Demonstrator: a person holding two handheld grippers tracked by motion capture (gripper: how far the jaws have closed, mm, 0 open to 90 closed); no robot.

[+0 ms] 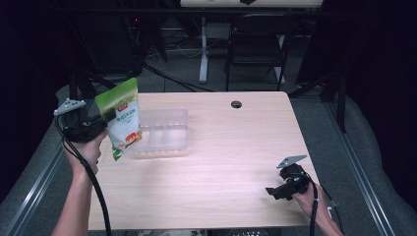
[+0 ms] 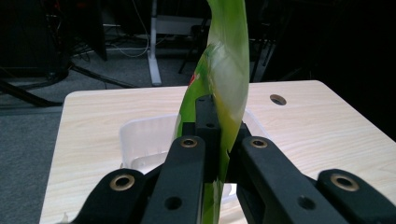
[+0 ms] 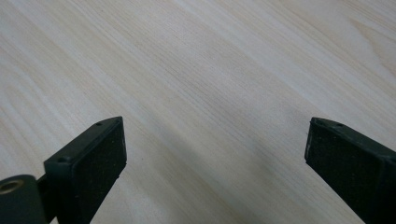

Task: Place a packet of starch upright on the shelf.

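A green and white snack bag (image 1: 121, 116) hangs in the air at the table's left edge, tilted, with my left gripper (image 1: 96, 124) shut on its left side. In the left gripper view the bag (image 2: 224, 79) stands edge-on between the closed jaws, above a clear plastic tray (image 2: 140, 137). That tray (image 1: 167, 131) sits on the table just right of the bag and has divided compartments. My right gripper (image 1: 274, 191) rests low near the table's front right corner, open. Its pads (image 3: 100, 163) stand wide apart over bare wood with nothing between them.
The light wooden table (image 1: 221, 162) has a round cable hole (image 1: 236, 104) near its far edge. A black folding chair (image 1: 256, 46) and a white desk leg (image 1: 203, 49) stand beyond the table. Cables trail from both grippers toward the front edge.
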